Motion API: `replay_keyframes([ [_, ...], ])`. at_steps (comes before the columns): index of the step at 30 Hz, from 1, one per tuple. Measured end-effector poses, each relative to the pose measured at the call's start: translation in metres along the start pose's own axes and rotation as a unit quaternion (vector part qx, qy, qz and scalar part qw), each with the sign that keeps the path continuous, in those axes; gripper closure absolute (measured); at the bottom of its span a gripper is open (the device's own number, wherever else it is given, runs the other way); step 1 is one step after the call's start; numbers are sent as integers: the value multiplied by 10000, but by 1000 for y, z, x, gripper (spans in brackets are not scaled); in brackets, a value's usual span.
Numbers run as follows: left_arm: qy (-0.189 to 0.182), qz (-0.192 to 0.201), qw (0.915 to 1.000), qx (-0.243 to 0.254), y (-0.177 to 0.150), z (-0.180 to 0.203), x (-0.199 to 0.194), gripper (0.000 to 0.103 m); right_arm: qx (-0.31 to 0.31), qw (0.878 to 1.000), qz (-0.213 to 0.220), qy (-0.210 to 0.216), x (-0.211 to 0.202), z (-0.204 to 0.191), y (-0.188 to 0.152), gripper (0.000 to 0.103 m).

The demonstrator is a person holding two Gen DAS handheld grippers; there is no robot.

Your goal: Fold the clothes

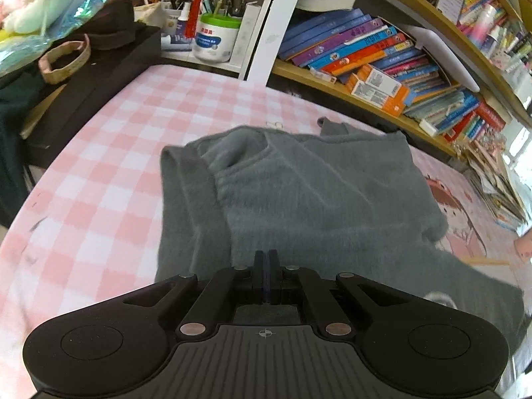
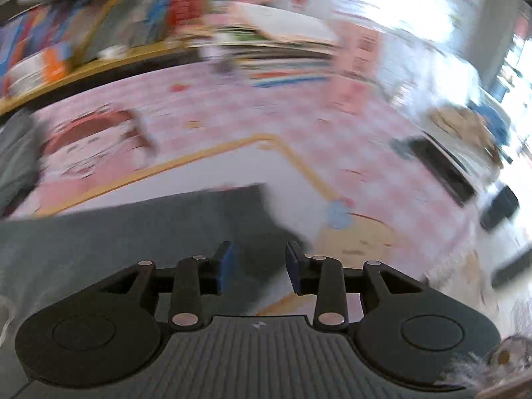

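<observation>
A grey fuzzy garment [image 1: 299,193] lies spread and partly folded on the pink checked bed sheet [image 1: 99,173]. One sleeve is doubled over along its left side. My left gripper [image 1: 265,256] hangs just above the garment's near part, its fingers pressed together, and I see no cloth between them. The right wrist view is blurred by motion. There the right gripper [image 2: 261,257] stands partly open over the garment's corner [image 2: 149,232], and its blue pads [image 2: 226,262] touch nothing.
A bookshelf [image 1: 382,66] packed with books runs along the far side of the bed. Pen holders and a white jar [image 1: 214,38] stand at the back left, beside a black box [image 1: 99,76] piled with clothes. Stacked books [image 2: 282,56] and dark flat objects [image 2: 442,166] lie right of the right gripper.
</observation>
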State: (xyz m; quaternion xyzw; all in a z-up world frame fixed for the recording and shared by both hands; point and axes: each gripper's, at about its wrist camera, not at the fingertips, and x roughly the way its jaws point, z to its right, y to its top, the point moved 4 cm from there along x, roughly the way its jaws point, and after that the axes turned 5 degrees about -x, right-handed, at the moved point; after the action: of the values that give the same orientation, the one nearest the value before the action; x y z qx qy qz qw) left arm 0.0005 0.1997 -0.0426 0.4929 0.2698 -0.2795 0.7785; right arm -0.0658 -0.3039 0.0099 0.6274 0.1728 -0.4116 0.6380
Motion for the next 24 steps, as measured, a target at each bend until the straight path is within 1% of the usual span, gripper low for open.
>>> replay_keyframes([
  [3,134,-58,9998,-152,9,-1,17,101,-457,9978,95,470,0,-35,-1,71],
  [5,336,-116,9989,-316,9,-12,25,100,-645,9956,63,684,0,-52,-1,71],
  [6,323,-59,9985,-429,8,-17,22,100,-722,9945,63,751,0,-59,1,71],
  [8,385,53,9974,-607,3,-29,14,100,-826,9927,87,876,-2,-66,3,71],
  [10,502,120,9969,-592,-1,-34,8,99,-800,9917,56,1009,0,-67,7,71],
  [12,508,74,9973,-534,-2,-35,4,99,-708,9910,-66,1136,8,-68,15,71],
  [15,513,186,9973,-500,3,-29,-3,99,-694,9875,-162,1409,20,-82,33,68],
  [17,394,295,9978,-433,4,-20,-7,99,-750,9827,-153,1688,29,-97,51,63],
  [18,352,296,9982,-393,4,-15,-8,99,-760,9799,-159,1835,34,-107,59,62],
  [20,379,234,9985,-322,-1,-8,-7,99,-758,9727,-216,2181,44,-130,77,60],
  [22,448,140,9981,-399,-7,-5,-5,99,-727,9647,-294,2513,55,-153,93,58],
  [24,519,100,9972,-538,-14,-7,-6,99,-658,9574,-377,2785,66,-175,108,53],
])
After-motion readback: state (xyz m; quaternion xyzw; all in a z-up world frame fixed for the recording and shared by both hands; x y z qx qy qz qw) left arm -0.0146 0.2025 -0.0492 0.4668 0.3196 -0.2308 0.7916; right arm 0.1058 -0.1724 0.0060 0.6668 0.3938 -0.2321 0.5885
